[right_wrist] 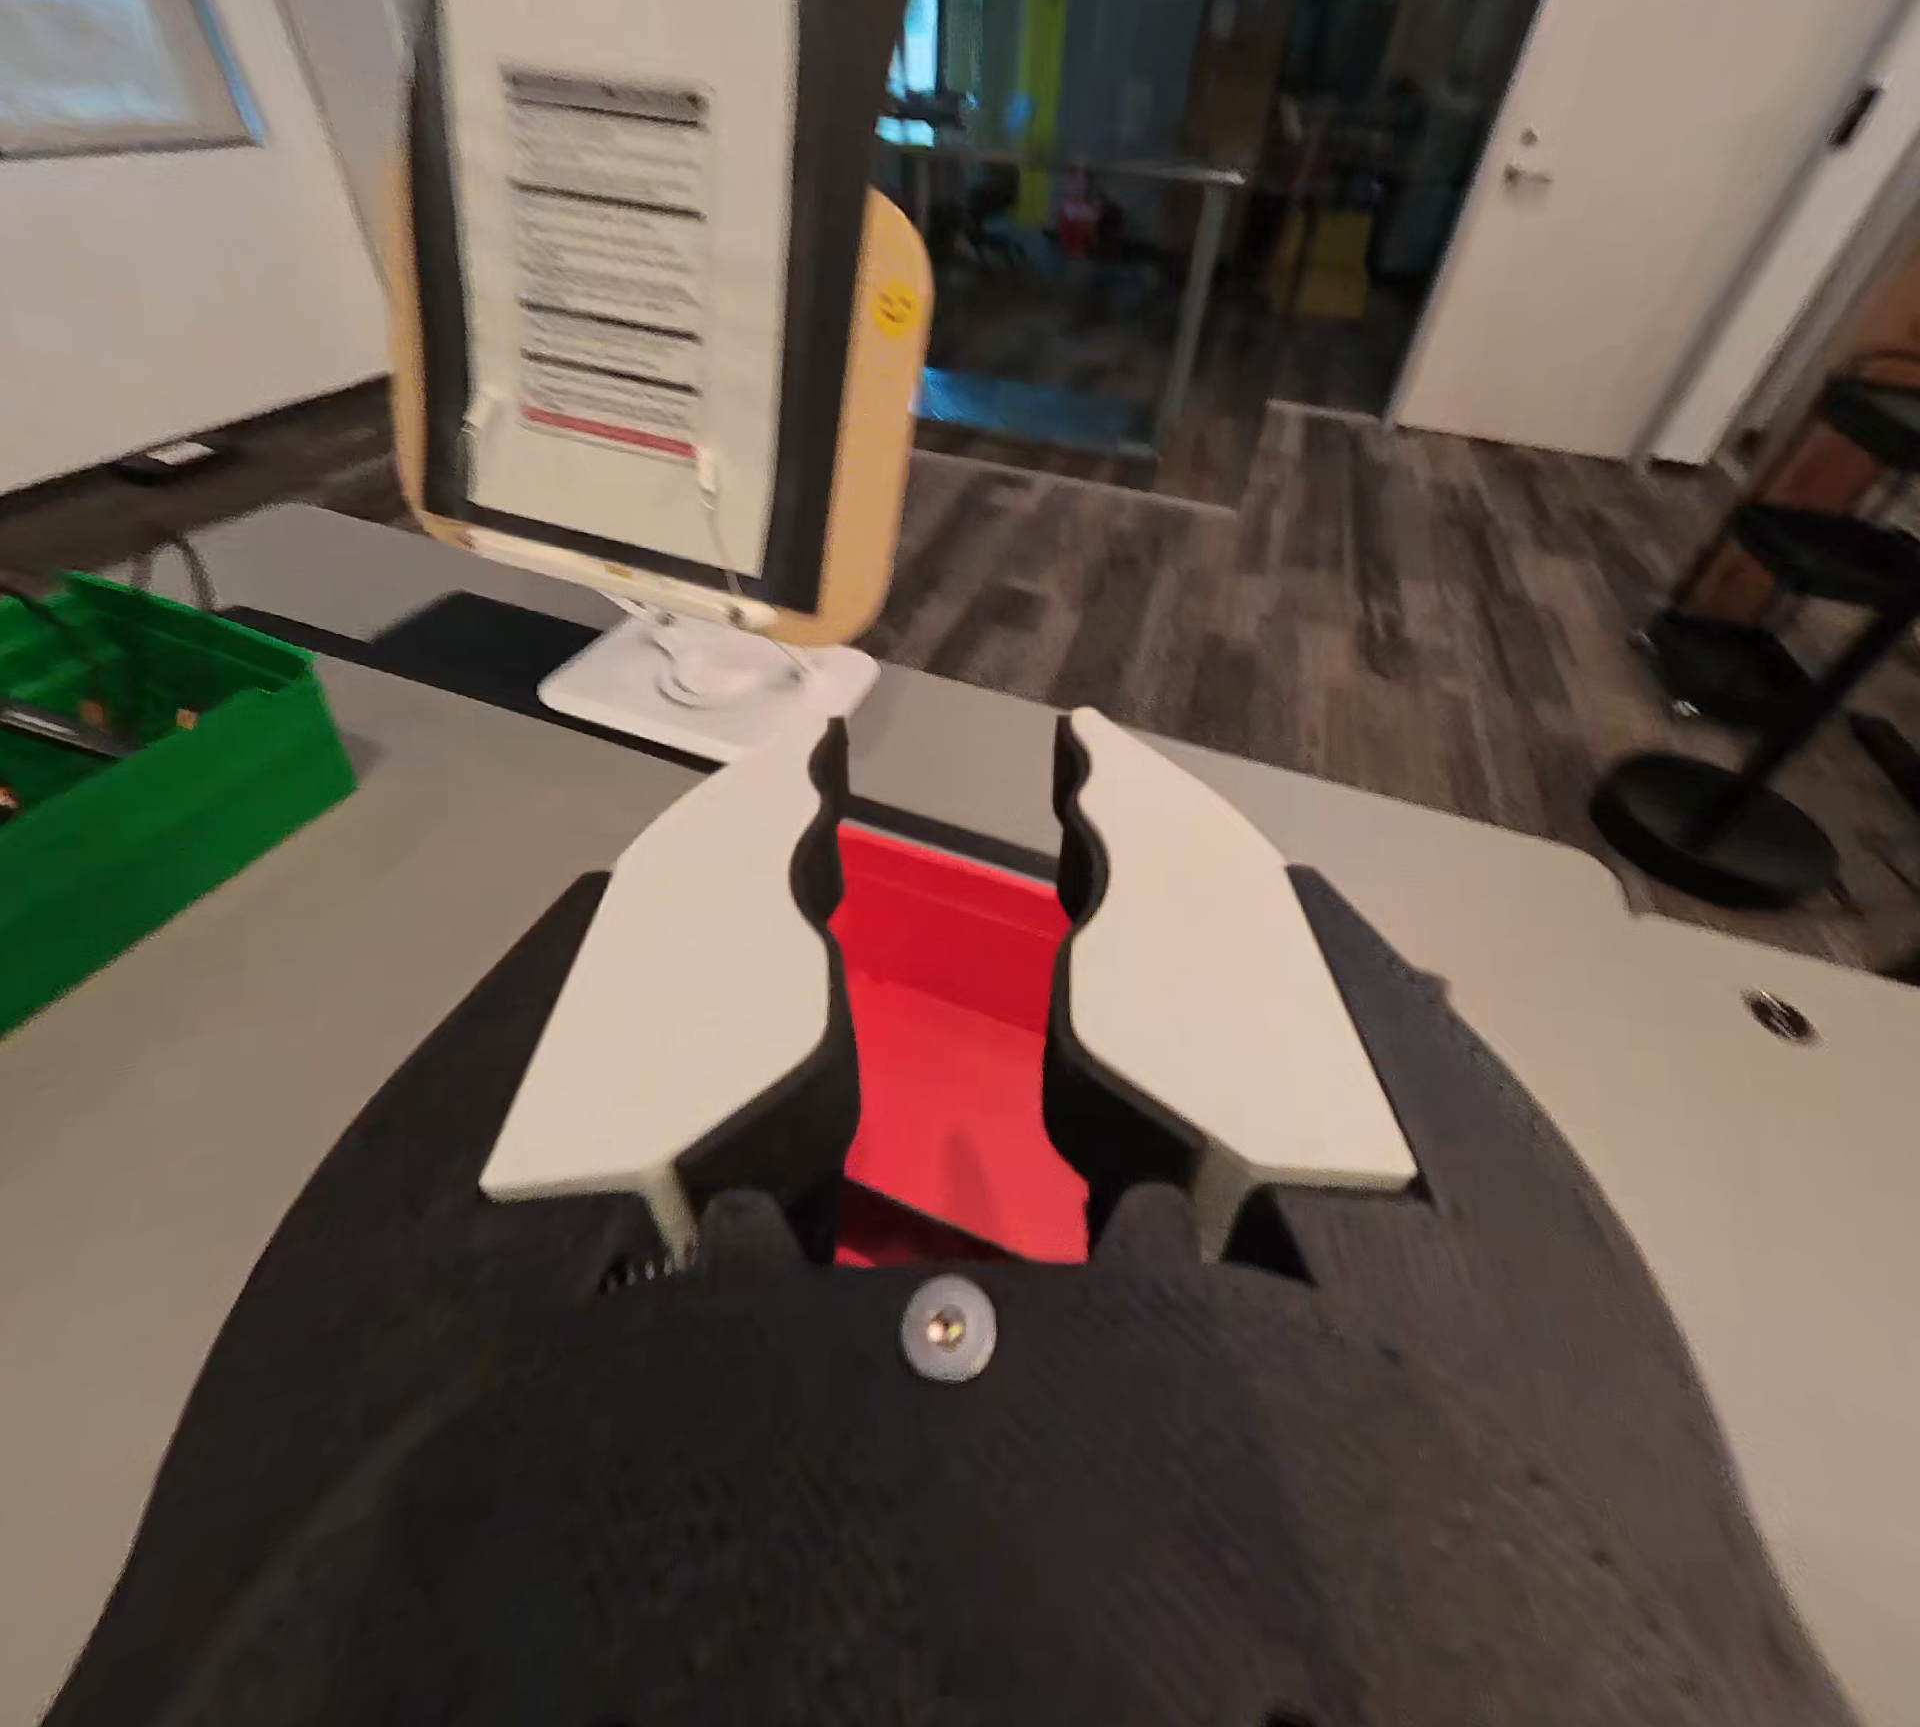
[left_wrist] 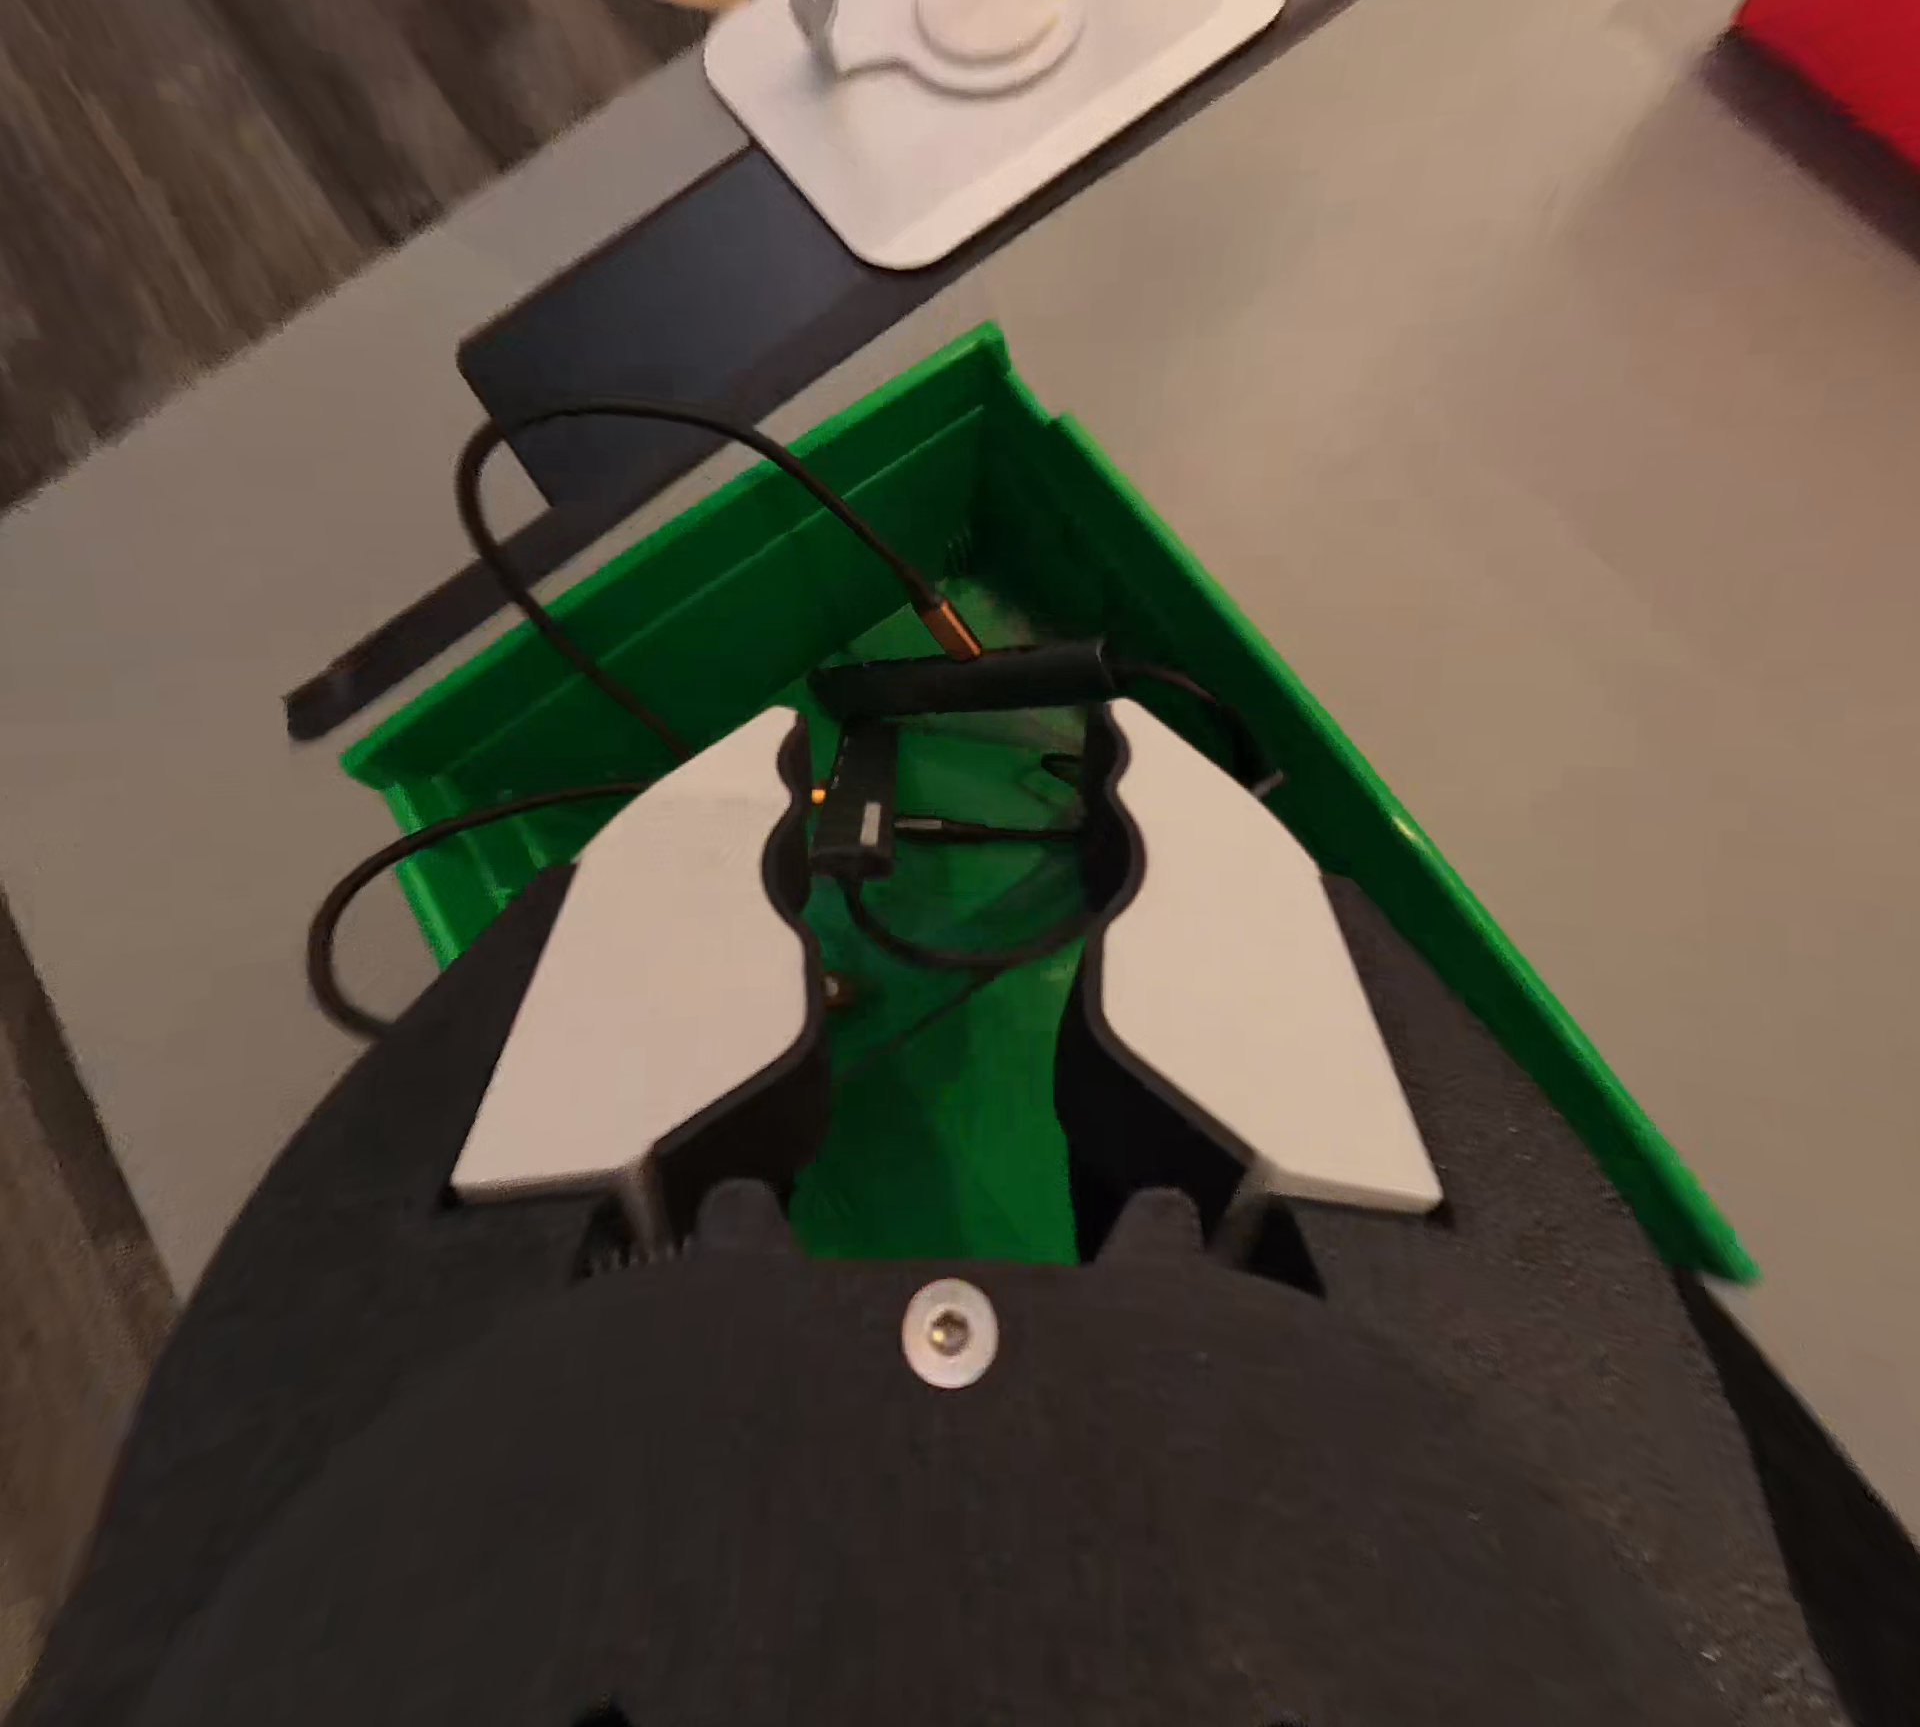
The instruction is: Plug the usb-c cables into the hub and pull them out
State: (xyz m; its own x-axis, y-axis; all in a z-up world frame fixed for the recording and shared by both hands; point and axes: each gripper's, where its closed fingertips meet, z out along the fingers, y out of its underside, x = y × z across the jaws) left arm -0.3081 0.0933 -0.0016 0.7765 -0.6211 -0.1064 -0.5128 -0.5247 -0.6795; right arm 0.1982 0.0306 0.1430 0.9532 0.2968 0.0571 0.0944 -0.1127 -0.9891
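In the left wrist view a green bin [left_wrist: 727, 576] holds a black bar-shaped hub [left_wrist: 966, 680] and thin black cables. One cable [left_wrist: 488, 514] loops over the bin's far wall, and its copper-coloured plug [left_wrist: 943, 628] meets the top of the hub. A second black block [left_wrist: 857, 810] with a cable lies just below the hub. My left gripper [left_wrist: 951, 737] is open and empty, hovering over the bin with the hub just beyond its fingertips. My right gripper [right_wrist: 951, 727] is open and empty above a red bin [right_wrist: 935, 971]. The green bin [right_wrist: 156, 794] is at its far left.
A tablet on a white stand [right_wrist: 623, 275] is at the table's far edge, and its base [left_wrist: 997, 67] shows beyond the green bin. A dark flat pad [left_wrist: 665, 327] lies beside the base. The red bin's corner [left_wrist: 1849, 15] is at the top right. The wood floor lies past the table edge.
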